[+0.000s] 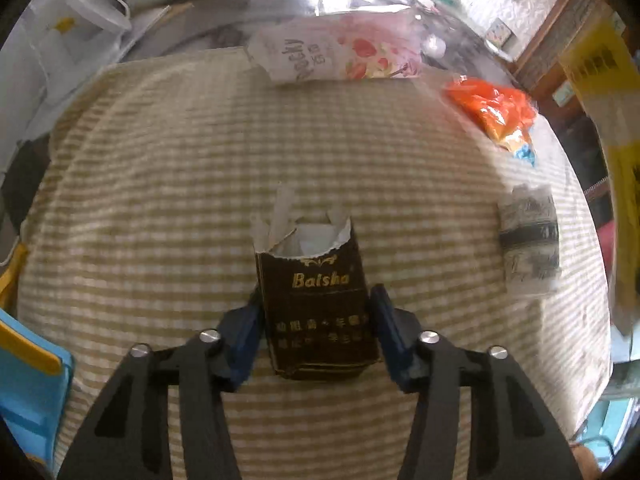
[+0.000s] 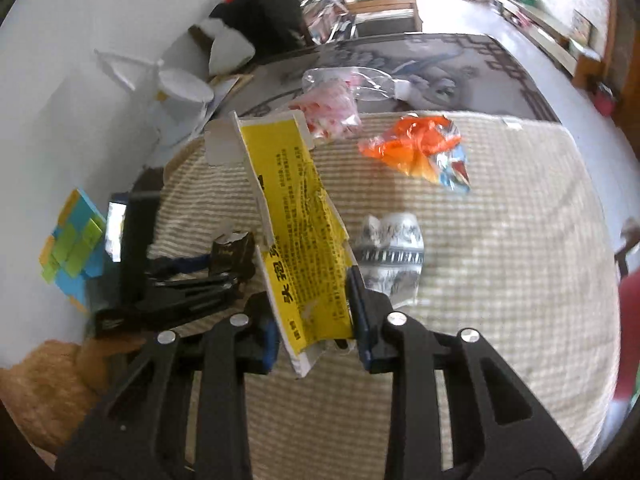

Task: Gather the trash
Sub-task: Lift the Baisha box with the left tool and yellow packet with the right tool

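Left gripper [image 1: 316,320] jaws closed on brown cigarette pack [image 1: 316,312] reading "Baisha" on checked cloth [image 1: 160,200], lower print blurred, right gripper [image 2: 312,320] clamping yellow box [image 2: 304,232], its lettering unreadable.

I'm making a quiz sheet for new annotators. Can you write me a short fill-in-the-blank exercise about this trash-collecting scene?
1. The left gripper has a dark ____ cigarette pack between its fingers.
2. The right gripper is shut on a flattened ____ carton.
3. The crumpled wrapper lying loose on the checked cloth is mostly ____.
4. The pack's torn top shows ____ paper inside.

Missing words: brown; yellow; orange; white
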### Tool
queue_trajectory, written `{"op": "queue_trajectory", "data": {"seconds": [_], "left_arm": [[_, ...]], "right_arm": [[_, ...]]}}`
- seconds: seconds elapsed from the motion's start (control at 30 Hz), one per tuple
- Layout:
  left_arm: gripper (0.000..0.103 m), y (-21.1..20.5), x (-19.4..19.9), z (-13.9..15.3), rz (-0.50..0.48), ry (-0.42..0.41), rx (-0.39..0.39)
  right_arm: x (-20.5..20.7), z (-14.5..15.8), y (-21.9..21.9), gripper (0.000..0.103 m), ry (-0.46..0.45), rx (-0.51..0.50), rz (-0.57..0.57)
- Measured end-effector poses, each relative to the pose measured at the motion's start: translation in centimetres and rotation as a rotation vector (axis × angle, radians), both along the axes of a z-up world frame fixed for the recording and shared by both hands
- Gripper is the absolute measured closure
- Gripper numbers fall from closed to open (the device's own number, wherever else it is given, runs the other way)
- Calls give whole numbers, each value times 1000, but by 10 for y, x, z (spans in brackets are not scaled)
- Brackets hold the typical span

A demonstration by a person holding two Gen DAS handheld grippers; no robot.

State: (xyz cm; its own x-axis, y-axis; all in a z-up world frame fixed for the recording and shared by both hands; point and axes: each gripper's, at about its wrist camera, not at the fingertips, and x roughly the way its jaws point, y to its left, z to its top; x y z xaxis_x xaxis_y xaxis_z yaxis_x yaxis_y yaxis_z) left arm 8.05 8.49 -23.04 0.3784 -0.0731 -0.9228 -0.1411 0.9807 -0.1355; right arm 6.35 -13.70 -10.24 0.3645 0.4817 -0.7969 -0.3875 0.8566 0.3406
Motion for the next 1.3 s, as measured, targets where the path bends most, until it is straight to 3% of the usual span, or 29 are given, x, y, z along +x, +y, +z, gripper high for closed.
{"op": "queue_trajectory", "data": {"seconds": [0.1,0.37,0.5,0.83,1.3], "left_arm": [[58,2,-2,15,22,-61,-2],[58,-25,-18,100,15,-303,39],[57,-35,-25,130,-22,-358,41],[57,-73,-25,155,-95,-399,34],[57,-142,-21,159,-129,-379,55]], "right_arm": [[-4,9,-5,73,-44,-1,-29],[-10,39,-32,73,-148,63,-129],[-15,49,-49,73,-181,90,-175],[-26,62,-92,73,-198,152,-252],[-26,60,-161,73,-178,208,-261]]}}
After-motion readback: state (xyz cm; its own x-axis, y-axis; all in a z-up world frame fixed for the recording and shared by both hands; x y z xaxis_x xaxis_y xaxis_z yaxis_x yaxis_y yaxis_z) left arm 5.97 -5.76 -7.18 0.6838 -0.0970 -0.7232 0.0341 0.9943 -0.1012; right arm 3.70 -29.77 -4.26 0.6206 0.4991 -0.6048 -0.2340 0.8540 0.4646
